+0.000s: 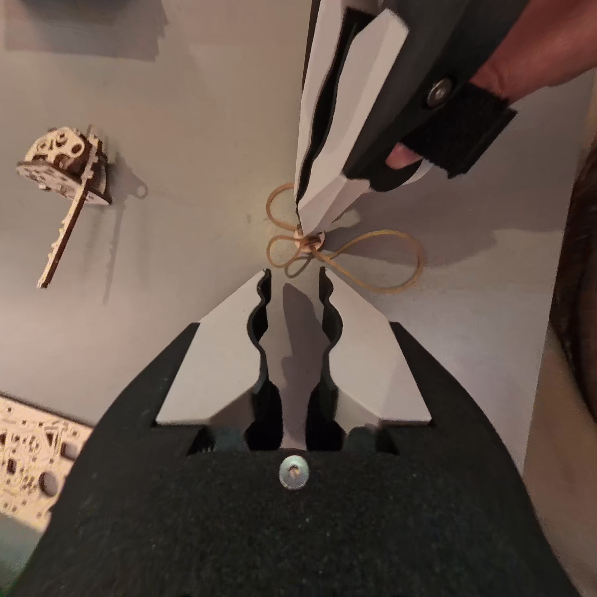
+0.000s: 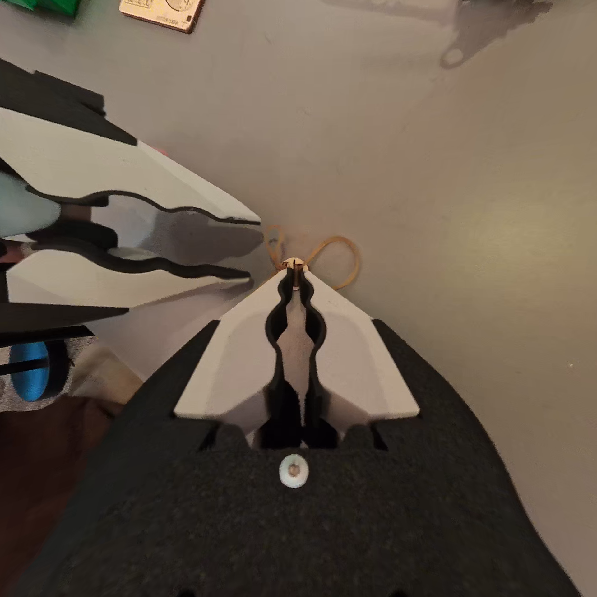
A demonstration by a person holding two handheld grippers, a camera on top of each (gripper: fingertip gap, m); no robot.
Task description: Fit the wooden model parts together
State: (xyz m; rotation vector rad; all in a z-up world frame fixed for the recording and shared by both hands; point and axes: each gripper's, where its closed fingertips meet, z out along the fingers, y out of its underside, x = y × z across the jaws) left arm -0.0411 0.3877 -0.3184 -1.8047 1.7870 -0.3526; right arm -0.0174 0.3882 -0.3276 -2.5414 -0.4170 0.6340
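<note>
A small round wooden disc (image 1: 309, 239) lies on the grey table with a tan rubber band (image 1: 400, 258) looped through it. My right gripper (image 2: 294, 273) is shut on the small wooden disc (image 2: 293, 262); it comes down from the top in the left wrist view (image 1: 302, 226). My left gripper (image 1: 294, 273) is open and empty, its tips just short of the band. It shows at the left in the right wrist view (image 2: 253, 248). A partly built wooden model (image 1: 63, 169) with a long toothed key stands far left.
A laser-cut wooden parts sheet (image 1: 32, 465) lies at the lower left. Another wooden sheet (image 2: 161, 13) and a green object (image 2: 55, 6) lie at the far edge. A person's hand (image 1: 529, 61) holds the right gripper. The table's edge runs along the right (image 1: 536, 371). Left tips and right tips are each some 15 centimetres from the partly built wooden model (image 1: 63, 169).
</note>
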